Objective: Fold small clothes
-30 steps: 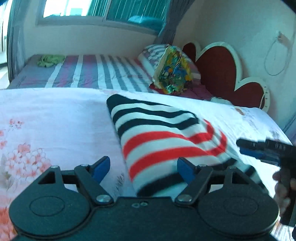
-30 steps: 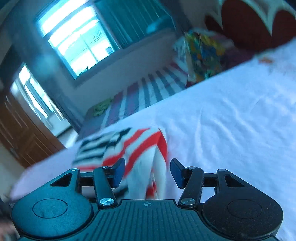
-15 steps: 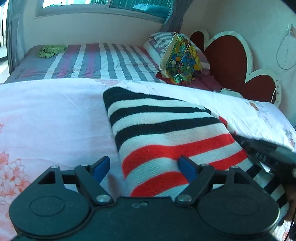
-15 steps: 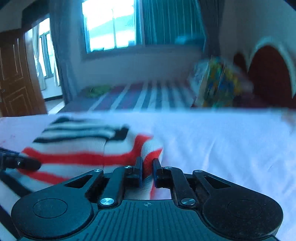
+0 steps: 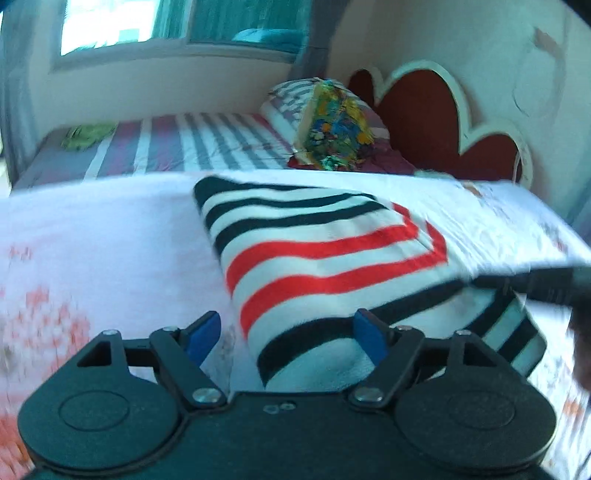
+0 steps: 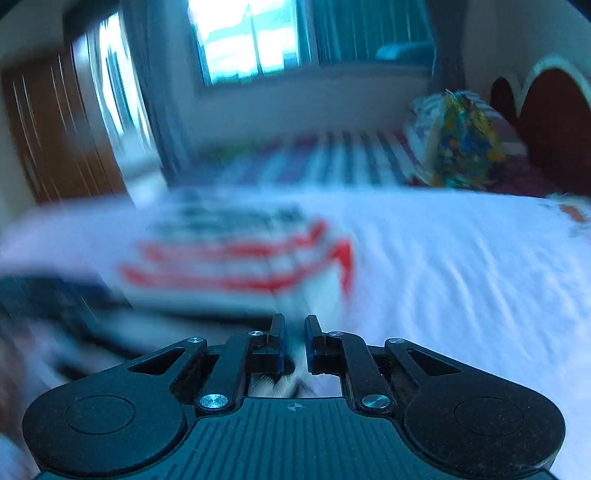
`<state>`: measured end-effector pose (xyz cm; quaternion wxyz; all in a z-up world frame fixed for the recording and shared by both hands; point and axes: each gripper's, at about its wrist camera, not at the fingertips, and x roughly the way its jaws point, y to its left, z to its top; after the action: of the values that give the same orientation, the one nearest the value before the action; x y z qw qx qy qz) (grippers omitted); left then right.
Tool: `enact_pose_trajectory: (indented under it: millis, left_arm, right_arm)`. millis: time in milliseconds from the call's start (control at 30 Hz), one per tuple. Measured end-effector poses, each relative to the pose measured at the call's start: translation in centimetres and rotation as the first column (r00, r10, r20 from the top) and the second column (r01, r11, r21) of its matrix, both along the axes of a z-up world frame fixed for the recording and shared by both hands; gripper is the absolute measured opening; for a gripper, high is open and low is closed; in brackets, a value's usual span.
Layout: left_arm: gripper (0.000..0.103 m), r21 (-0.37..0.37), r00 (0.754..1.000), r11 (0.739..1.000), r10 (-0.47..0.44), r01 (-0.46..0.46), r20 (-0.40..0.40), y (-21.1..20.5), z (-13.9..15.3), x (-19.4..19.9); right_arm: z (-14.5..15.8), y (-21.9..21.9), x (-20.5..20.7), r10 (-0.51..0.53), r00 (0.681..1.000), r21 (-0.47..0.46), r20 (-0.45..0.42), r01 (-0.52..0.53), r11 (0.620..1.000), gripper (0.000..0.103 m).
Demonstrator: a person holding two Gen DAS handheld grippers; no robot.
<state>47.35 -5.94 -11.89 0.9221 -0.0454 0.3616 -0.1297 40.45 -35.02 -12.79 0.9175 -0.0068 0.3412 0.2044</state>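
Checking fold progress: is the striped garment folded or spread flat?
Partly folded: the striped garment lies doubled with one corner turned over, its edge pinched in the right gripper.

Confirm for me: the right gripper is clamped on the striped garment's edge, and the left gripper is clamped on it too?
Not quite. The right gripper is shut on the striped garment, but the left wrist view shows the left gripper open, its blue pads spread apart around the garment's near end.

Daylight is let in through the window (image 5: 122, 26), which is blown out to white glare in both views. A bluish cast is seen everywhere. The right wrist view is smeared badly by motion blur; the left is only softened at its sides. Straight lines are bent by fisheye, corners darkened.
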Motion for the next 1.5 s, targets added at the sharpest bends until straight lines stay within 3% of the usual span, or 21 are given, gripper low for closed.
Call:
enact_pose_trajectory:
  millis: [133, 267, 400, 500, 567, 800, 1133, 1300, 1433, 1500]
  left_arm:
    - [0.080, 0.012, 1.000, 1.000, 0.015, -0.015, 0.006, 0.3, 0.1, -0.7]
    - [0.075, 0.040, 0.998, 0.999, 0.022, -0.024, 0.050, 0.7, 2.2, -3.1]
    - [0.077, 0.065, 1.000, 0.998, 0.022, -0.024, 0.018, 0.0, 1.1, -4.9]
    - [0.077, 0.040, 0.998, 0.998, 0.058, -0.058, -0.016, 0.4, -0.3, -5.5]
    - [0.078, 0.030, 0.997, 0.997, 0.076, -0.076, -0.020, 0.7, -0.8, -5.8]
    - [0.081, 0.042, 0.995, 0.994, 0.098, -0.097, -0.021, 1.0, -1.7, -5.9]
    - [0.082, 0.093, 0.995, 0.991, 0.096, -0.095, -0.010, 0.5, -1.7, -6.2]
    - [0.088, 0.146, 0.994, 0.983, 0.110, -0.109, -0.003, -0.2, -1.3, -6.2]
    - [0.087, 0.155, 0.993, 0.981, 0.115, -0.117, 0.021, -0.3, 0.3, -7.3]
    - [0.087, 0.155, 0.994, 0.982, 0.105, -0.109, 0.033, -0.5, 0.4, -7.9]
  right_arm:
    - [-0.4, -1.5, -1.2, -0.084, 0.996, 0.101, -0.020, 0.086, 0.991, 0.010]
    - [3.5, -2.7, -4.2, -0.084, 0.994, 0.171, 0.073, 0.071, 0.983, 0.010]
    - [3.9, -0.6, -6.7, 0.021, 0.995, 0.073, 0.097, -0.029, 0.997, 0.010]
    - [1.1, 0.5, -6.1, -0.015, 1.000, -0.027, 0.006, 0.015, 1.000, 0.009]
    - [-0.2, 0.1, -6.1, -0.044, 0.998, -0.006, -0.035, 0.044, 0.999, 0.008]
    - [-1.5, 0.2, -5.7, -0.078, 0.996, 0.022, -0.046, 0.079, 0.997, 0.008]
    - [-1.5, 1.4, -4.7, -0.069, 0.996, -0.084, -0.056, 0.065, 0.994, 0.009]
    - [-0.6, 2.2, -4.4, -0.086, 0.995, -0.135, -0.057, 0.078, 0.988, 0.009]
    - [2.0, 1.4, -6.3, -0.105, 0.994, -0.048, 0.018, 0.106, 0.993, 0.009]
    - [2.5, 1.5, -6.8, -0.097, 0.995, -0.035, 0.036, 0.098, 0.995, 0.018]
